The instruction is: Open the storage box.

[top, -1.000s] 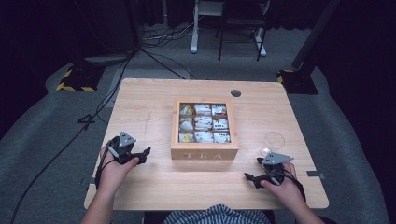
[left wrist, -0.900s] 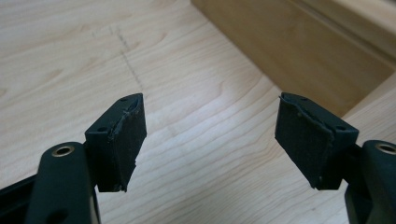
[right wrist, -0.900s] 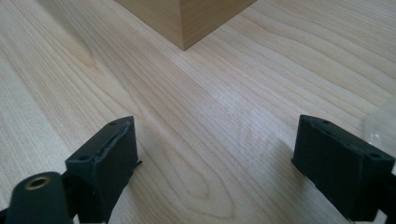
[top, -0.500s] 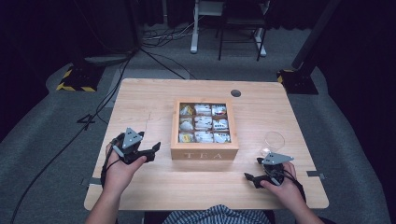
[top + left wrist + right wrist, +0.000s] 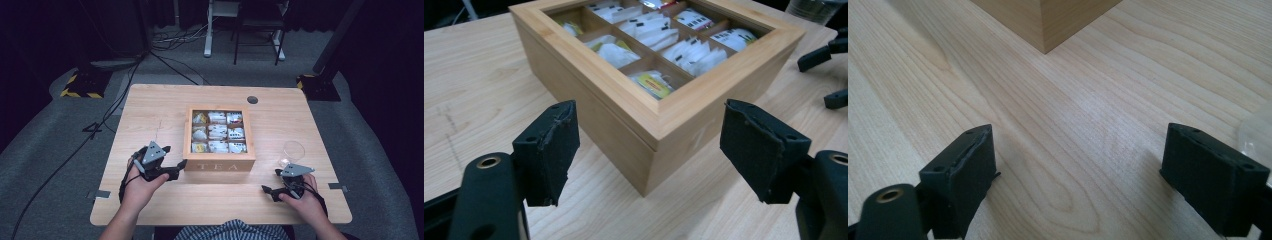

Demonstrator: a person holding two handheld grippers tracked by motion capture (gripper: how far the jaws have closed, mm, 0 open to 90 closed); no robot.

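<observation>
A dark studio: black curtains, floor cables (image 5: 150, 55), hazard-taped stand bases (image 5: 80, 87)

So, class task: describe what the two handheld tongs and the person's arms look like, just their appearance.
The left tongs and the right tongs are black, and each carries a grey three-cornered plate on top. Their jaws end in blocky black pads with rough edges and small round holes. Thin black cables loop over both hands. The forearms are bare, and striped fabric shows at the table's near edge.

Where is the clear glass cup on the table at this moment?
In the high view, the glass cup stands on the table's right side, between the tea box and the right gripper.
</observation>
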